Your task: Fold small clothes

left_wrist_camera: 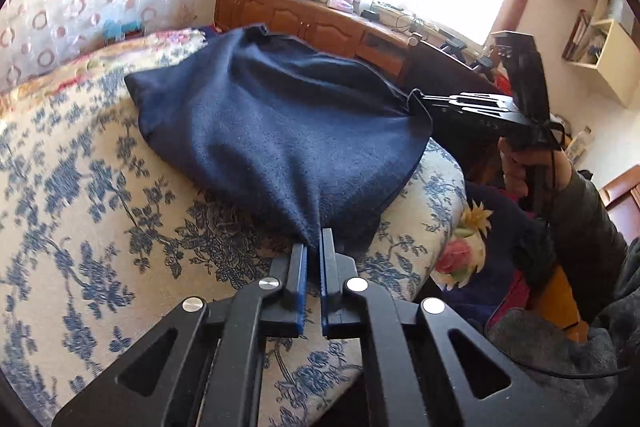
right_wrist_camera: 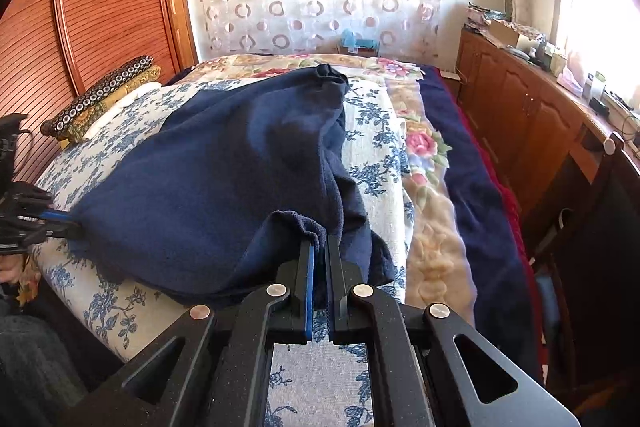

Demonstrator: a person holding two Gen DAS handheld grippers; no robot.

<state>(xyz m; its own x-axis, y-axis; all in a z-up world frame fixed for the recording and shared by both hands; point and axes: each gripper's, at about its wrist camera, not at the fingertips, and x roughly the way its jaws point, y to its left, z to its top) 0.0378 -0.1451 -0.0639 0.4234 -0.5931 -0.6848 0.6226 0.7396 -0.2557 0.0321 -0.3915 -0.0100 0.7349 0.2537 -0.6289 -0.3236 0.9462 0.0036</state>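
Note:
A dark navy fleece garment point(left_wrist_camera: 276, 123) lies spread on the blue-flowered cloth point(left_wrist_camera: 80, 187) of the bed. My left gripper point(left_wrist_camera: 314, 241) is shut on one near corner of it. My right gripper point(right_wrist_camera: 320, 241) is shut on another near corner, where the fabric bunches between the fingers. The right gripper also shows in the left wrist view point(left_wrist_camera: 424, 103), pinching the garment's right edge. The left gripper shows in the right wrist view point(right_wrist_camera: 68, 223) at the garment's left edge. The garment point(right_wrist_camera: 224, 179) is stretched and slightly lifted between the two grippers.
A patterned pillow point(right_wrist_camera: 104, 95) lies at the bed's head by a wooden headboard point(right_wrist_camera: 80, 11). A floral blanket point(right_wrist_camera: 432, 187) and navy cover point(right_wrist_camera: 472, 187) run along the bed's right side. A wooden cabinet point(right_wrist_camera: 520, 115) with clutter stands under the window.

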